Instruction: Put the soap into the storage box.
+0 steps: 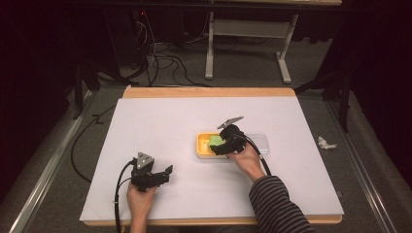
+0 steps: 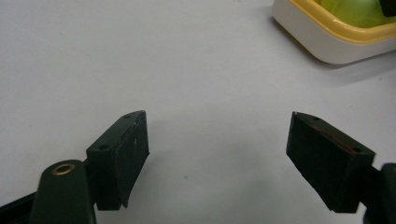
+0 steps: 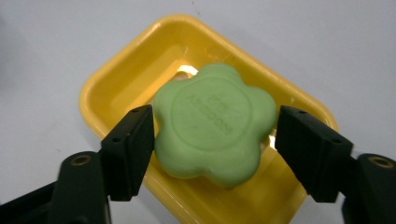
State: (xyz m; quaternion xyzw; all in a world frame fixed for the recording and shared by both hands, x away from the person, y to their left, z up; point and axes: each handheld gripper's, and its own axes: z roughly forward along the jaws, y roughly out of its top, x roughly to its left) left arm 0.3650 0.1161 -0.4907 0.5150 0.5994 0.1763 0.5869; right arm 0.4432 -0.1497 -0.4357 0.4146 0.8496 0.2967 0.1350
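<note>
The right gripper (image 3: 212,140) is reaching down into a yellow dish (image 3: 116,84), its two black, blocky jaws closing in on either side of a green soap (image 3: 212,126). The soap is shaped like a flower with rounded lobes, matte and smooth, with a raised ring and faint lettering pressed into its top face. The left jaw is touching a lobe; the right jaw is sitting tight against the opposite edge, so the soap is being pinched between them. The soap is lying tilted over the dish's hollow.

The dish is a glossy, rounded rectangle of hard plastic with a thick rolled rim; in the left gripper view its underside is showing as cream-white (image 2: 327,44). In the high view the dish (image 1: 201,145) is sitting near the middle of the table (image 1: 160,116), whose top is a flat, pale sheet with a wooden edge.

The left gripper (image 2: 217,158) is resting low over bare table, well apart from the dish, its jaws standing wide with nothing between them. Small screw holes are dotting the jaw blocks.
</note>
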